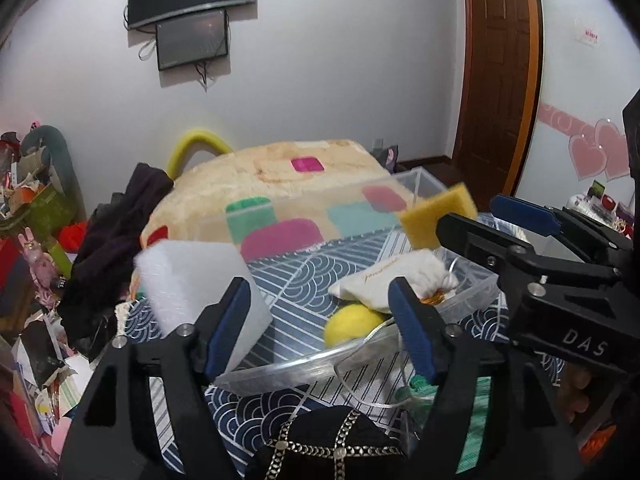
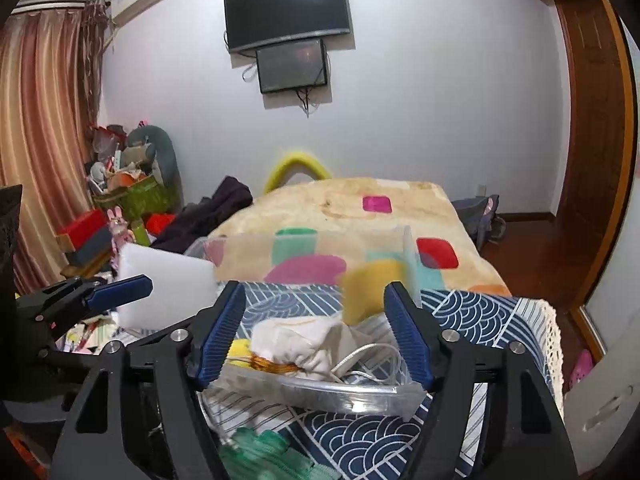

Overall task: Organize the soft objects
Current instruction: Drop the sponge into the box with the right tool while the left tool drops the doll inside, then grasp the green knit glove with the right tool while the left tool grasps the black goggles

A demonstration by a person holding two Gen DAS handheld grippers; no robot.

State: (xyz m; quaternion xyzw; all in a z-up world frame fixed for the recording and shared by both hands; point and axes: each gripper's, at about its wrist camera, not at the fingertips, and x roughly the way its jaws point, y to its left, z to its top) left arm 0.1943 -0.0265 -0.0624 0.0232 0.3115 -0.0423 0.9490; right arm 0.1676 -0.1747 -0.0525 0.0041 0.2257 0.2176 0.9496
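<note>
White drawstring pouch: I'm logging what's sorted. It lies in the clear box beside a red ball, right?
Not quite: the ball beside the white drawstring pouch in the clear box is yellow, not red; the left wrist view shows it.

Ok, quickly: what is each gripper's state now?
Left gripper: open, white foam block beside it, not gripped.
Right gripper: open, yellow sponge loose between its fingers.

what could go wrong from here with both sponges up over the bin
The yellow sponge looks motion-blurred, beside the right gripper rather than clamped; it may miss the clear bin.
The white foam block touches only one finger of the left gripper, whose jaws are open, so it could slip.
</note>
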